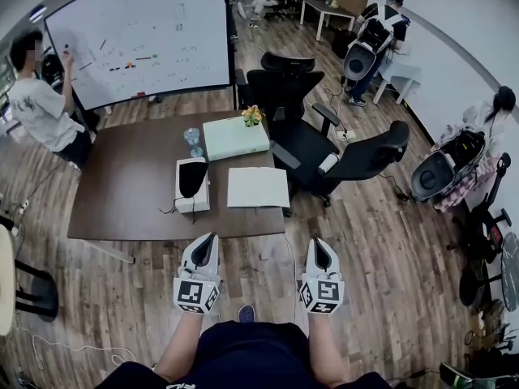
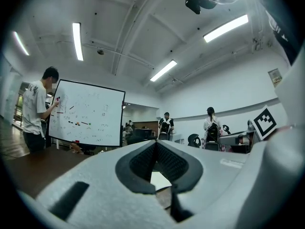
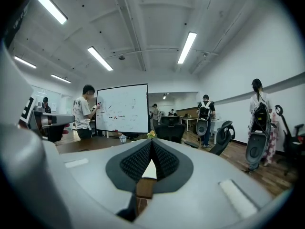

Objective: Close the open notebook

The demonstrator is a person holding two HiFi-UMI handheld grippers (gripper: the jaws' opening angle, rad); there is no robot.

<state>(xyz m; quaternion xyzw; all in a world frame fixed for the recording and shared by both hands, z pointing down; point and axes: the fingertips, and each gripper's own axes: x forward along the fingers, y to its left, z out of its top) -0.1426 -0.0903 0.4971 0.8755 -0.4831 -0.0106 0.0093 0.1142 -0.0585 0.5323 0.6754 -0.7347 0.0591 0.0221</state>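
The person stands at the near edge of a brown table (image 1: pixel 130 193) and holds both grippers out over the wooden floor (image 1: pixel 381 250), short of the table's edge. The left gripper (image 1: pixel 212 237) and the right gripper (image 1: pixel 316 242) are side by side and level, pointing towards the table, each with its marker cube turned to the person.

In the left gripper view, the jaws of the left gripper (image 2: pixel 155 142) are together at the tips, with nothing between them. In the right gripper view, the right gripper (image 3: pixel 151 141) is the same, tips meeting and nothing held.

The notebook (image 1: pixel 258 187) lies flat on the table close to the near edge, ahead of the gap between the two grippers and touched by neither. It shows a plain white face; no fold or spine can be made out from here. A piece of it shows as a white patch below the joined tips in the left gripper view (image 2: pixel 159 179) and in the right gripper view (image 3: pixel 149 171).

Just to the left of the notebook sits a white device with a black front (image 1: pixel 192 183). Behind the notebook lies a pale flat box (image 1: pixel 234 138), with a small pot of flowers (image 1: pixel 253 116) at its far edge.

Black office chairs (image 1: pixel 324 148) stand at the right end of the table. Beyond the table, a person (image 1: pixel 42 104) faces a whiteboard (image 1: pixel 142 35).
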